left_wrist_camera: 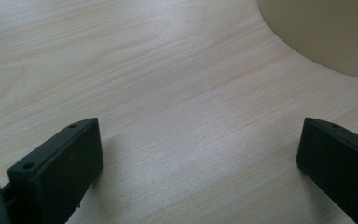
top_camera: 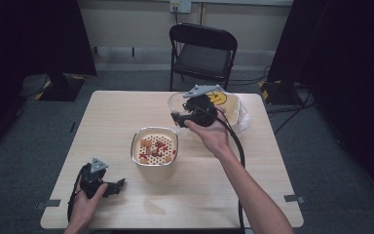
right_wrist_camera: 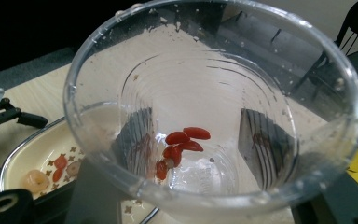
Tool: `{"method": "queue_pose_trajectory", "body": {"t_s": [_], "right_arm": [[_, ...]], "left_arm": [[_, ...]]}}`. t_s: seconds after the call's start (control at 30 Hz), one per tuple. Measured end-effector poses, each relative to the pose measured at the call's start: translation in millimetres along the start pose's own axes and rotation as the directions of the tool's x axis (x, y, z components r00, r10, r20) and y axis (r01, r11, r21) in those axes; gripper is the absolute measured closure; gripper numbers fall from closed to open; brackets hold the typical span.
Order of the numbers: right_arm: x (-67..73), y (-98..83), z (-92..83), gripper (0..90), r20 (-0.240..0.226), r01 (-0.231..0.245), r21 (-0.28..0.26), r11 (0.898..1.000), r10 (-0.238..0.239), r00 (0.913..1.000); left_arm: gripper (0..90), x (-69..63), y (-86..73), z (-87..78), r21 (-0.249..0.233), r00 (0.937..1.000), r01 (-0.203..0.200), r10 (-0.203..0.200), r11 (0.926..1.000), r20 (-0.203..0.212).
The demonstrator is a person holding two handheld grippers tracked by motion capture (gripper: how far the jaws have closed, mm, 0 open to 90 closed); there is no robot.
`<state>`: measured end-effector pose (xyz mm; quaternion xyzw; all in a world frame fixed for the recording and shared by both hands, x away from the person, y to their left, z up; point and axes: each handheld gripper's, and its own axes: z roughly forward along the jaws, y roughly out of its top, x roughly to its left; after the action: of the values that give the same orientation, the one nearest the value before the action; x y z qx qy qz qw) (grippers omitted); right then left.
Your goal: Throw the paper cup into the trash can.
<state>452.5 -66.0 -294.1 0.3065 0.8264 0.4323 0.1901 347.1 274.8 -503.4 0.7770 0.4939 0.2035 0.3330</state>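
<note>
Right gripper [top_camera: 182, 117]: raised above the far half of the wooden table [top_camera: 126, 112], its 2 black jaws closed on the outside wall of 1 clear plastic cup [right_wrist_camera: 214, 112]. In the right gripper view the cup is tipped with its mouth toward the camera, and both jaws show as dark shapes through the wall, 1 on each side. About 6 red berries [right_wrist_camera: 182, 144] cling together on the lower inner wall near the base; small crumbs speckle the upper rim.

Left gripper [top_camera: 114, 187]: resting low at the near left of the table, well apart from the cup. Its 2 jaws stand wide apart with bare tabletop between them, gripping nothing.

Cream perforated bowl [top_camera: 155, 148]: 1, at the table's centre, just below and left of the raised cup, holding red berries and pale tan pieces too small to count.

Plastic bag [top_camera: 231, 105]: 1, at the far right of the table behind the right gripper, bearing 1 yellow smiley face. No readable writing appears on any item.

Black folding chair [top_camera: 202, 53]: 1, beyond the far edge.
</note>
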Motion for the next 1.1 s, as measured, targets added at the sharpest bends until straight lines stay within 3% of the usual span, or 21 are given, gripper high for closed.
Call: {"method": "queue_pose_trajectory", "body": {"t_s": [0.33,0.53,0.77,1.1], "right_arm": [[-16.3,5.6,-10.7,45.6,0.024,-0.018,-0.055,0.998,0.019,0.9995],[-40.7,6.7,-17.9,45.6,0.074,-0.074,-0.065,0.995,0.079,0.9941],[-67.7,3.9,-21.3,45.1,0.158,-0.091,-0.031,0.995,0.095,0.9828],[-104.4,-8.8,-15.2,43.1,0.226,-0.176,-0.016,0.984,0.175,0.9582]], "left_arm": [[0.0,0.0,0.0,0.0,0.000,1.0000,0.000,0.000,1.0000,0.000],[0.0,0.0,0.0,0.0,0.000,1.0000,0.000,0.000,1.0000,0.000],[0.0,0.0,0.0,0.0,0.000,1.0000,0.000,0.000,1.0000,0.000],[0.0,-0.1,0.0,0.0,0.000,1.0000,0.001,-0.001,1.0000,0.000]]}}
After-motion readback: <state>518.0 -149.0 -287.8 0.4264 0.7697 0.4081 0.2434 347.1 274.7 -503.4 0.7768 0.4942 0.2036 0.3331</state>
